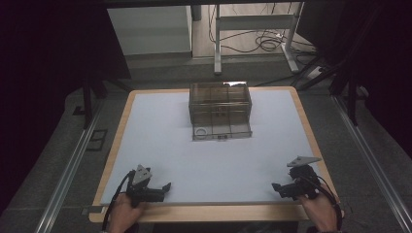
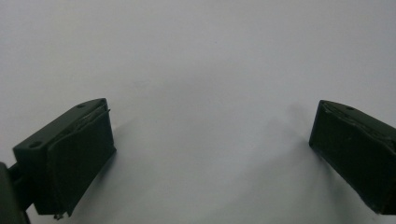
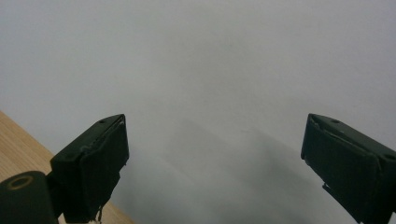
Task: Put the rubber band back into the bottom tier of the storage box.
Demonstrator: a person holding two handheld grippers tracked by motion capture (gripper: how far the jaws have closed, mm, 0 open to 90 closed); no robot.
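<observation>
A smoky translucent drawer box (image 1: 220,105) stands at the far middle of the white mat (image 1: 209,155). Its bottom drawer (image 1: 222,131) is pulled out toward me, with a small white ring (image 1: 200,131) in its left compartment. My left gripper (image 1: 166,187) rests near the front left edge, held by a hand, its jaws pointing right. In the left gripper view the left gripper (image 2: 208,154) stands wide open over bare mat. My right gripper (image 1: 277,187) sits near the front right edge, jaws pointing left. The right gripper (image 3: 215,158) is open with nothing between its fingers.
The mat lies on a wooden table whose rim (image 1: 204,212) runs along the front. Metal rails (image 1: 68,170) flank the table on both sides. Behind the table stand a desk frame (image 1: 252,34) and loose cables on the floor.
</observation>
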